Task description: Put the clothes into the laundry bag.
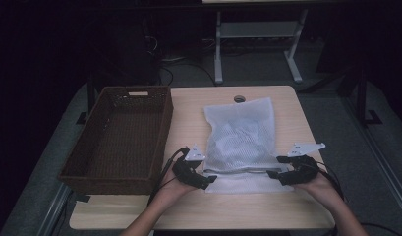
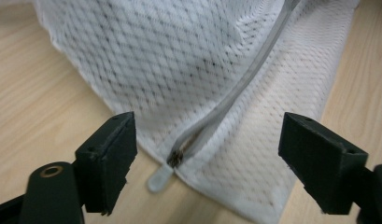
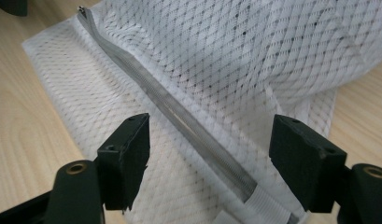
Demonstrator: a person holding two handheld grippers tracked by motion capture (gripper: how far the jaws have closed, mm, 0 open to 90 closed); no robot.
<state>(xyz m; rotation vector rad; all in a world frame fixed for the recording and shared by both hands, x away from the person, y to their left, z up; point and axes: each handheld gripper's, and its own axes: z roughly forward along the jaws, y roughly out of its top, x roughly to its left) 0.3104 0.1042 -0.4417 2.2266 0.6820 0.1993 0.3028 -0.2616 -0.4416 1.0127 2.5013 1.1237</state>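
Observation:
A white mesh laundry bag point(image 1: 240, 132) lies flat in the middle of the wooden table point(image 1: 188, 113), with something pale inside it. Its grey zipper point(image 1: 243, 170) runs across the near end. My left gripper point(image 1: 210, 181) is open at the zipper's left end; in the left gripper view point(image 2: 209, 123) the jaws stand wide on either side of the white zipper pull point(image 2: 159, 178) and touch nothing. My right gripper point(image 1: 277, 166) is open at the zipper's right end. In the right gripper view point(image 3: 212, 126) the zipper point(image 3: 179, 112) passes between the spread jaws.
A dark woven basket point(image 1: 166, 123), empty, stands on the table's left side close to the bag. A cable hole point(image 1: 239, 99) sits at the table's far edge. White legs of another desk point(image 1: 218, 44) stand behind in the dark.

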